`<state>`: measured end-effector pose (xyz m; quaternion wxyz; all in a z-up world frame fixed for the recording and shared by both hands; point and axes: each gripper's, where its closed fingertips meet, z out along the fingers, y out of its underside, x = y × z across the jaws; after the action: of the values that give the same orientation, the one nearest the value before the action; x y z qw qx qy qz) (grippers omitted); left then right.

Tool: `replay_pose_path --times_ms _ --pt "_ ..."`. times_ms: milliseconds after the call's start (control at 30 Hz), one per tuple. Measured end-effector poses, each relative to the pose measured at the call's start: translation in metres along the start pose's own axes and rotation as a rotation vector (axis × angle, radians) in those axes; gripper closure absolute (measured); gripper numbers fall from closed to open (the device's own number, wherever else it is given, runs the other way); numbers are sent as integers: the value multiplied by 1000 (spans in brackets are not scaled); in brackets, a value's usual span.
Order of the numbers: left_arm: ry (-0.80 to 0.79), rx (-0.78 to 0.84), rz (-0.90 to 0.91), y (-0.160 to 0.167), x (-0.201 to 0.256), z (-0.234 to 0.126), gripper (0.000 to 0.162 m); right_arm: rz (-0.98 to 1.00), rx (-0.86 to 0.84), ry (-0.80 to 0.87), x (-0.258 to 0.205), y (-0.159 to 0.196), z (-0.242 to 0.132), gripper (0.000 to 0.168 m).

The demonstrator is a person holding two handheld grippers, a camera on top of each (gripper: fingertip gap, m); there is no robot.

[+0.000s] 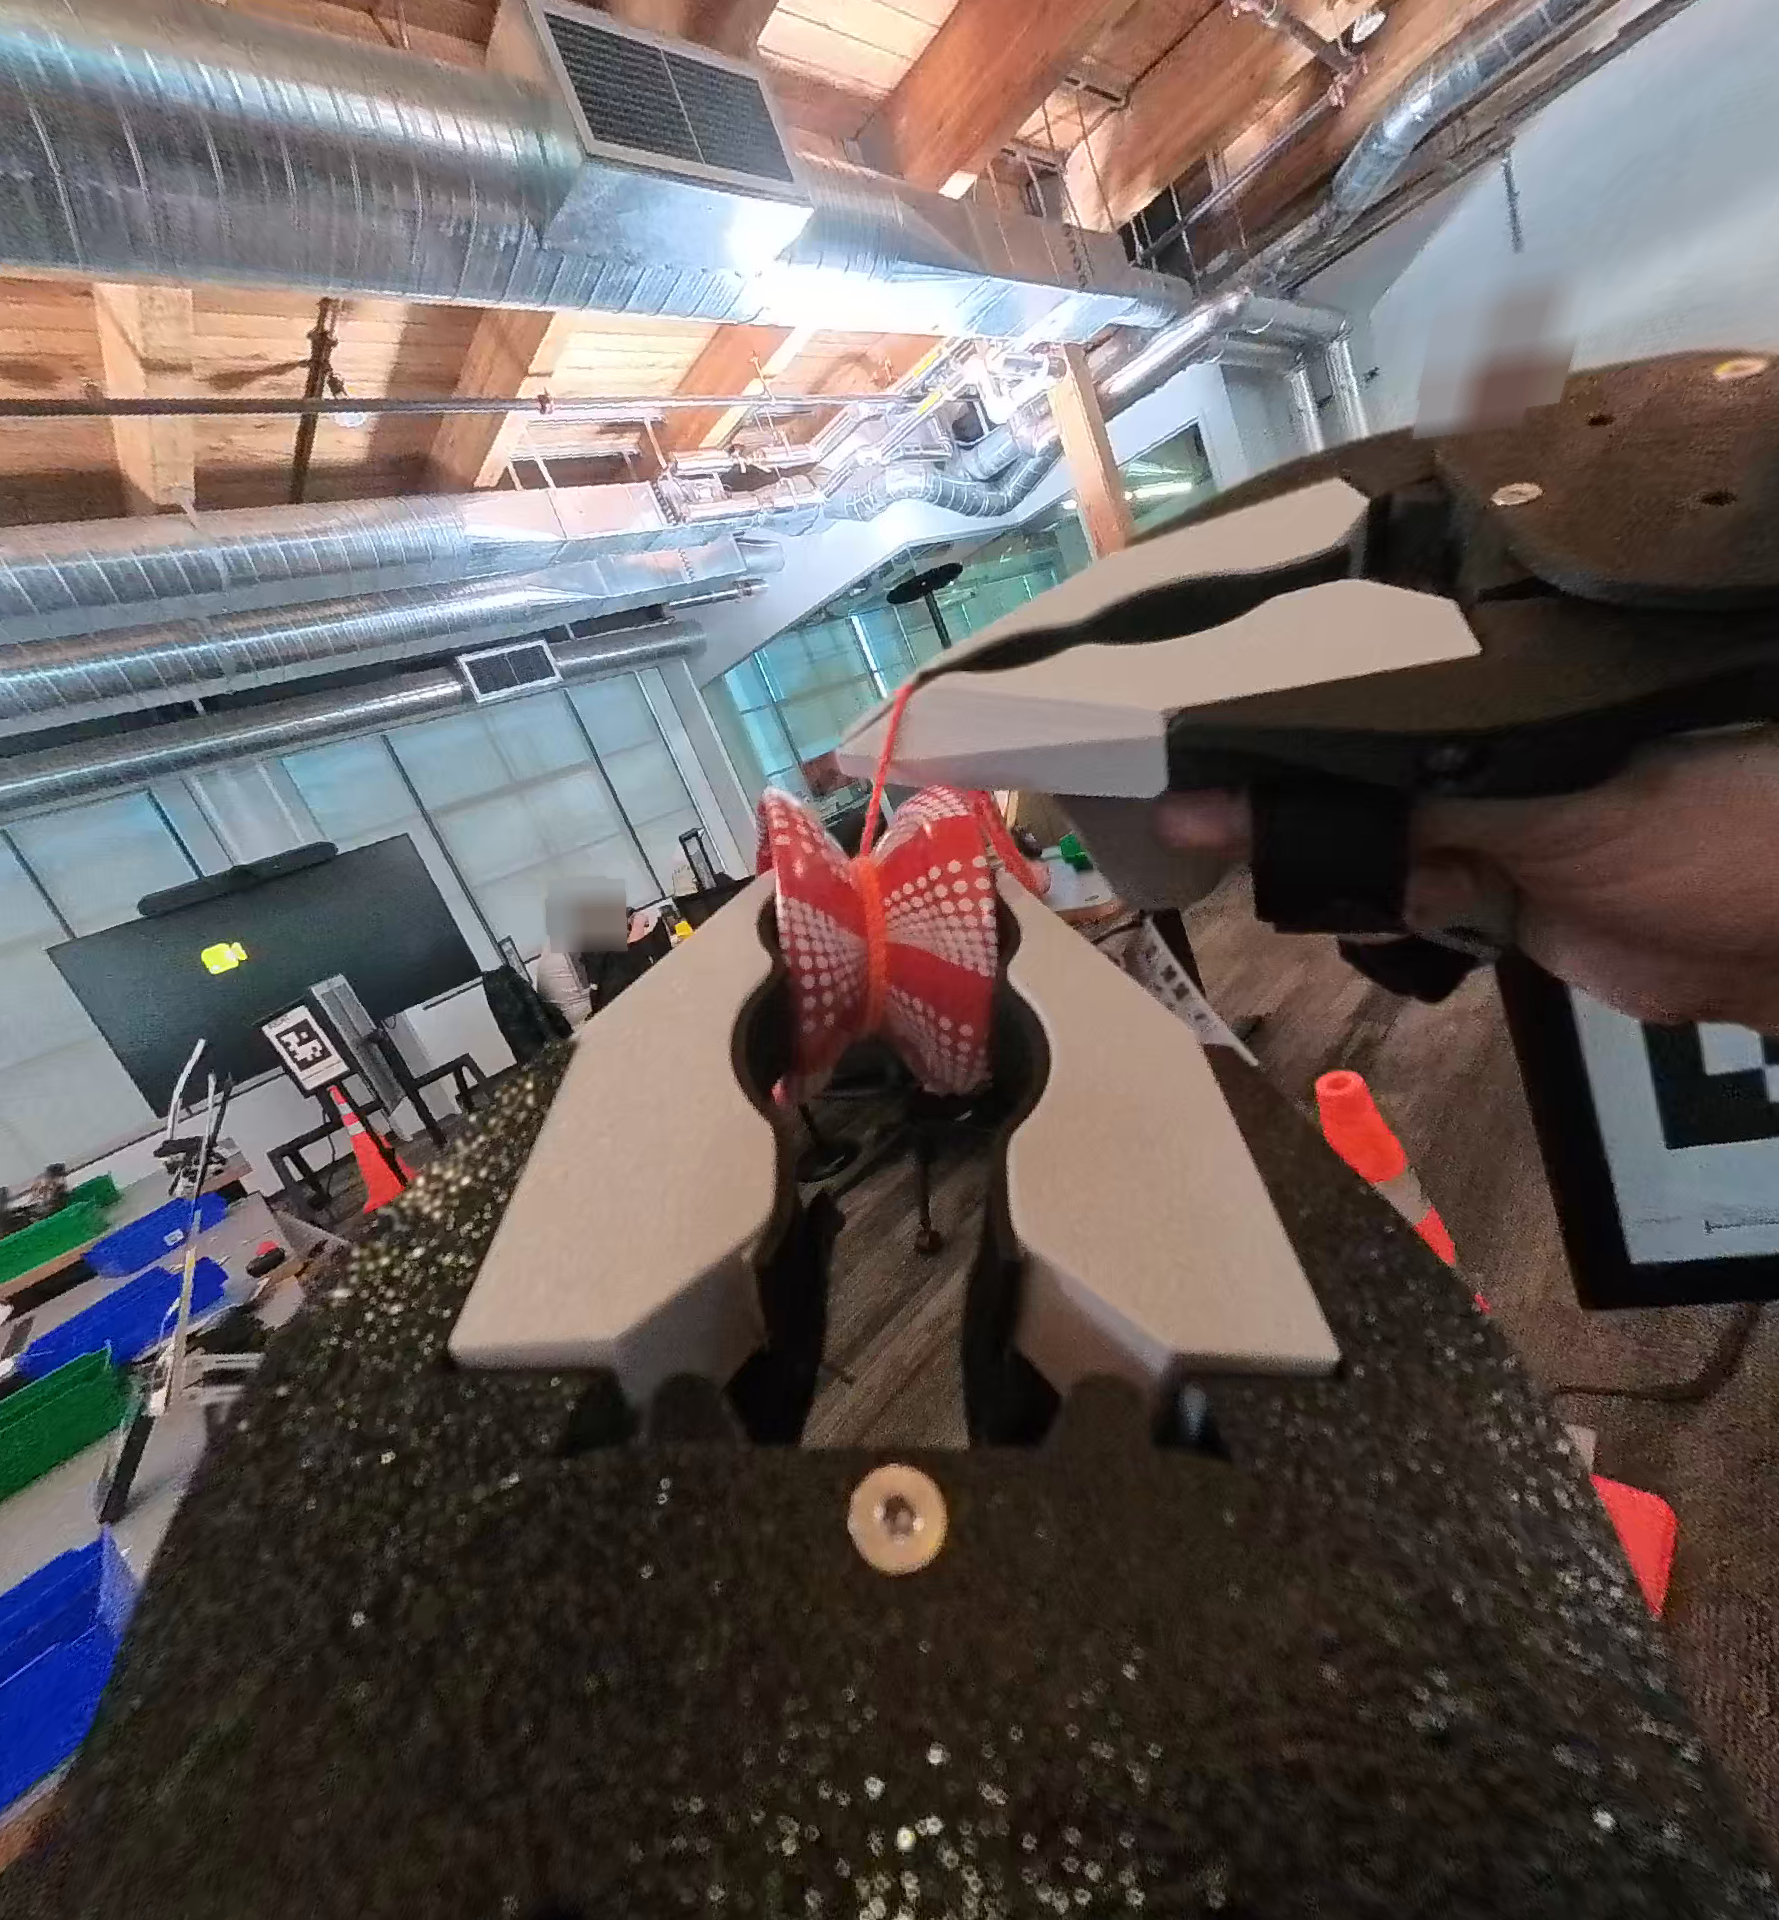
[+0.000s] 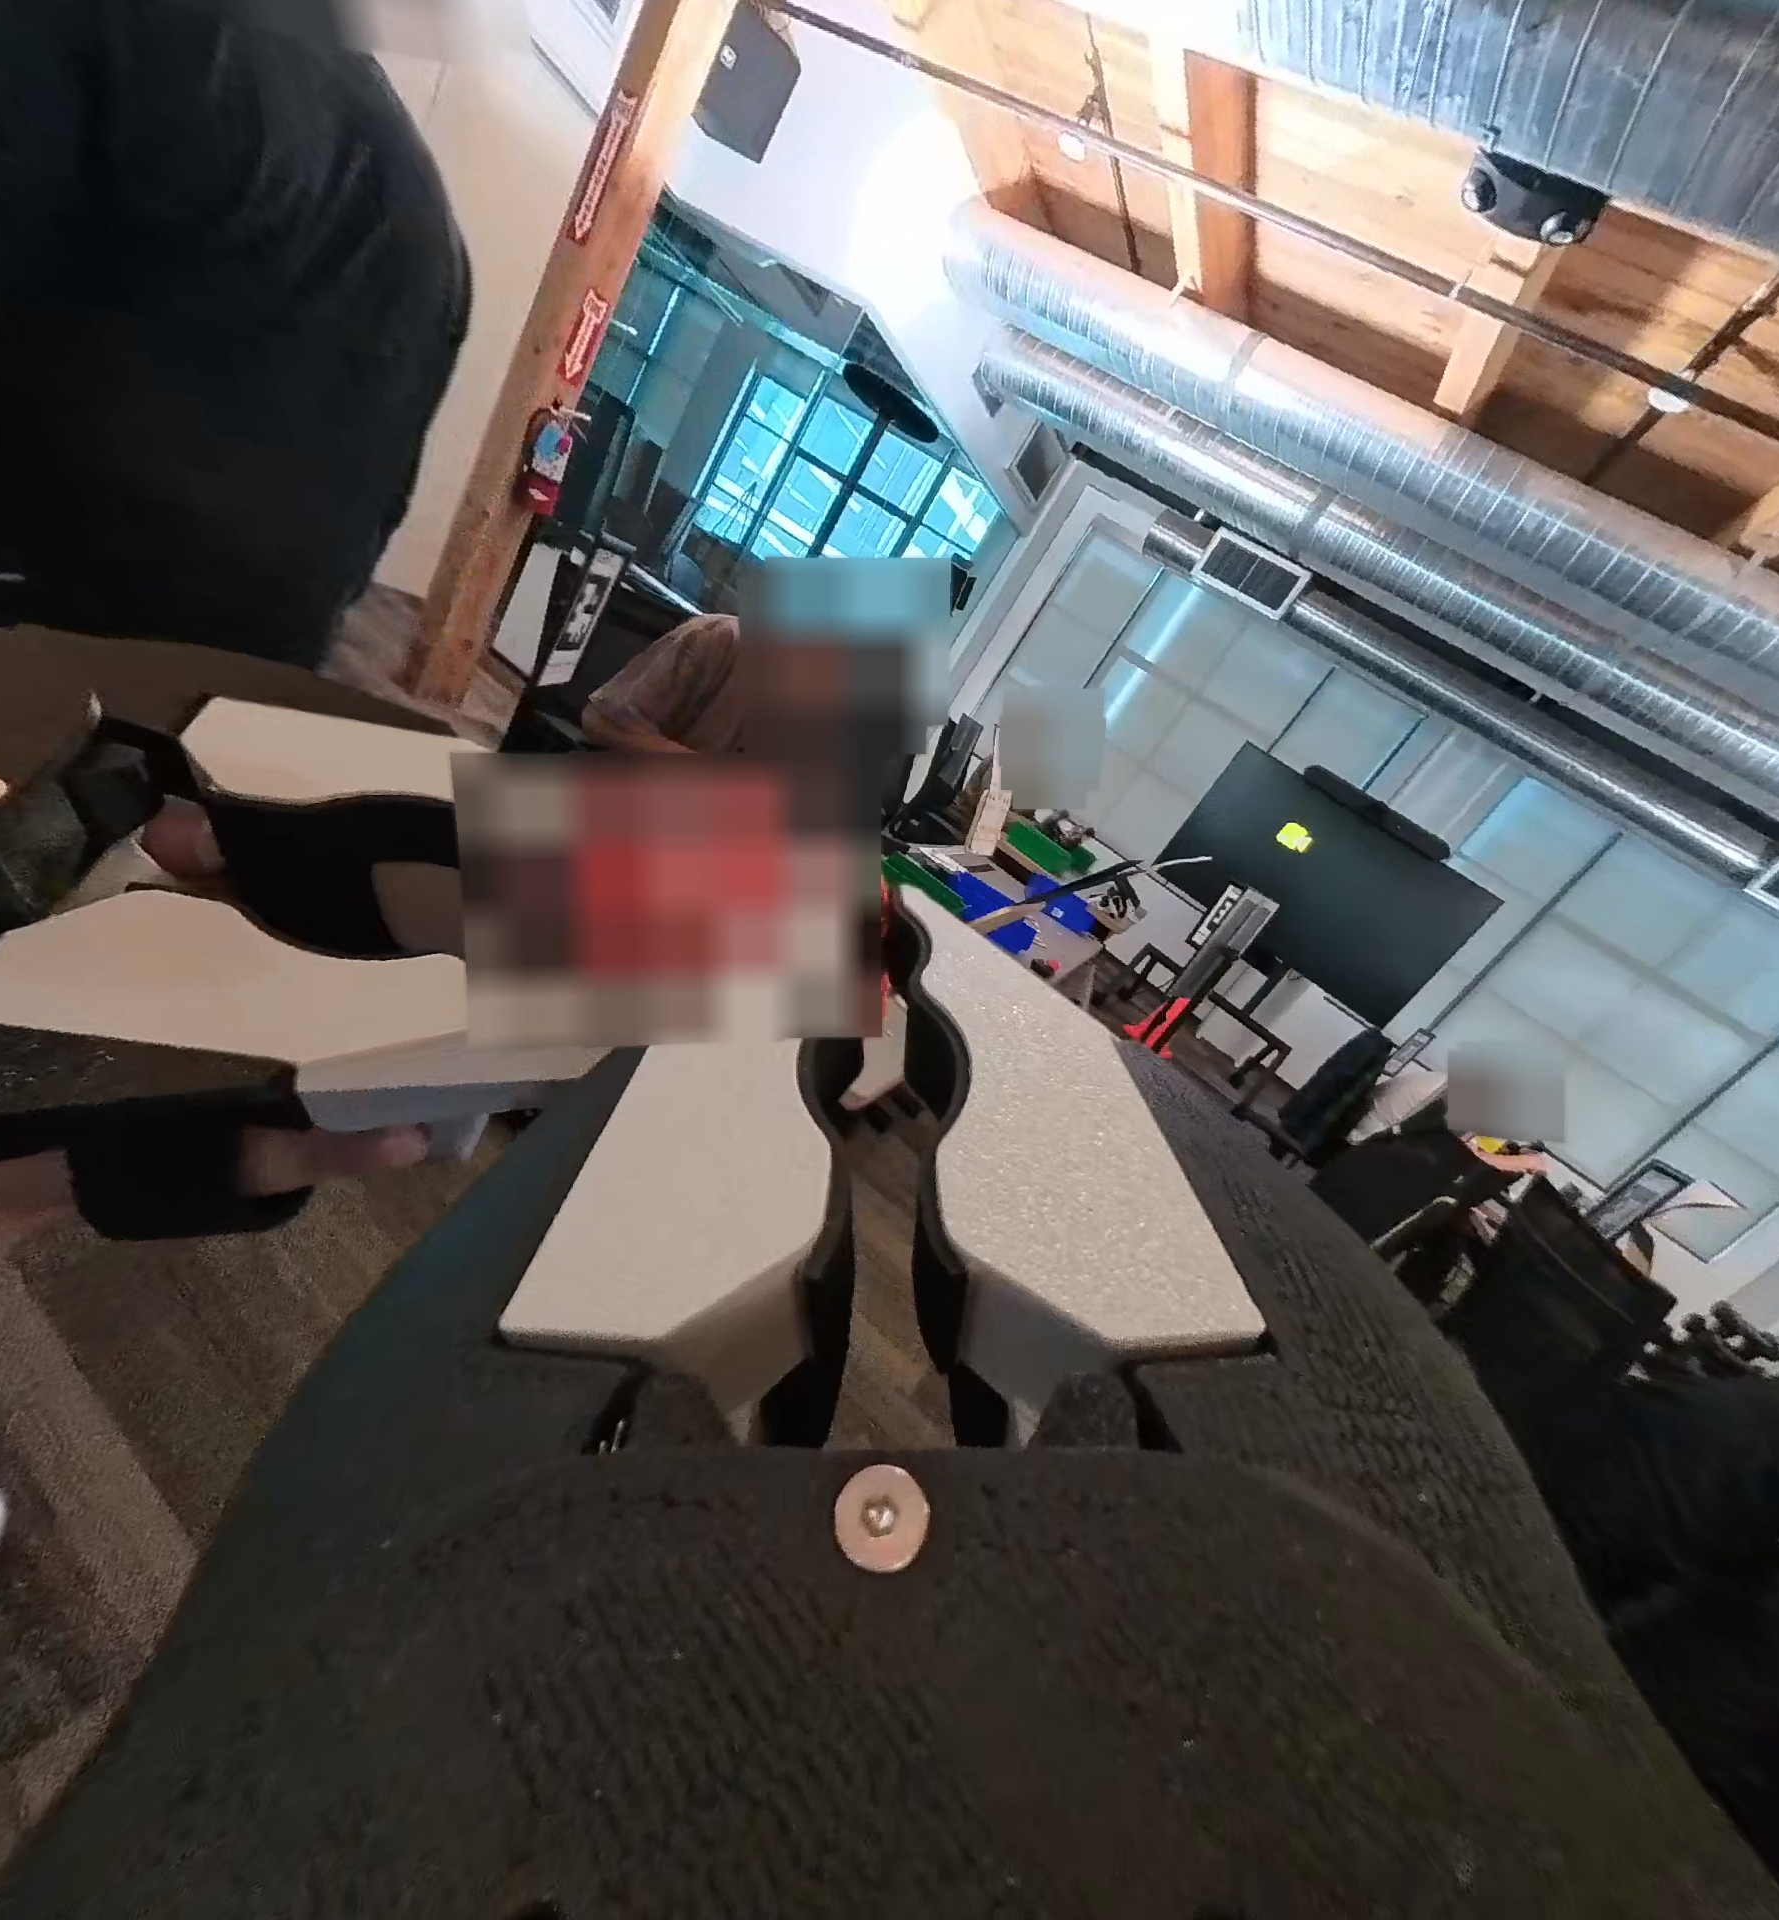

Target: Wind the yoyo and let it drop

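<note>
1. Closest in, the yoyo (image 1: 885, 961) is seen clamped sideways between the tips of the left gripper (image 1: 890, 935), at about 12 o'clock from that camera. The red-and-white dotted halves are pinched from both sides, with the groove facing the lens.

2. Just past it, at roughly 1 o'clock, the orange string (image 1: 880, 779) is run up out of the groove and is nipped at the very tip of the right gripper (image 1: 890, 717), whose jaws are pressed together on it.

3. What could go wrong, as a guess: the string is held only at the extreme fingertip, so it could be slipped free if tension is pulled too hard during winding. A loop could also be laid over the rim instead of into the groove if the wrap angle is let drift. The yoyo might be popped out too, since curved faces are being squeezed.

4. View differences: the string pinch and the groove are shown only in the left wrist view. In the right wrist view the yoyo area is covered by a mosaic patch, but the left gripper (image 2: 552, 935) is shown side-on at 10 o'clock.

5. Farthest off, a dark wall screen (image 1: 261, 956) is visible at 10 o'clock.
</note>
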<state>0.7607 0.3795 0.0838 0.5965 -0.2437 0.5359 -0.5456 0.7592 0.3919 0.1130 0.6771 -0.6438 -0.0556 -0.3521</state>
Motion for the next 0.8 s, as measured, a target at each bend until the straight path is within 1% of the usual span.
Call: replay_pose_path --times_ms 100,300,433,533,700,800 --pt "9 -7 8 2 7 -6 130 48 17 27 -6 1 -8 168" --pt "38 -16 72 7 25 -5 131 70 -34 53 -3 11 -20 168" --pt "45 -42 149 19 36 -5 131 119 -88 52 0 24 -20 168" --pt "24 -68 196 29 37 -6 131 148 -113 51 -2 32 -19 168" --pt "-42 -132 139 49 23 -4 130 176 -140 38 -7 41 -13 168" --pt "-77 -211 88 74 15 -2 130 191 -146 27 -3 44 -7 168"
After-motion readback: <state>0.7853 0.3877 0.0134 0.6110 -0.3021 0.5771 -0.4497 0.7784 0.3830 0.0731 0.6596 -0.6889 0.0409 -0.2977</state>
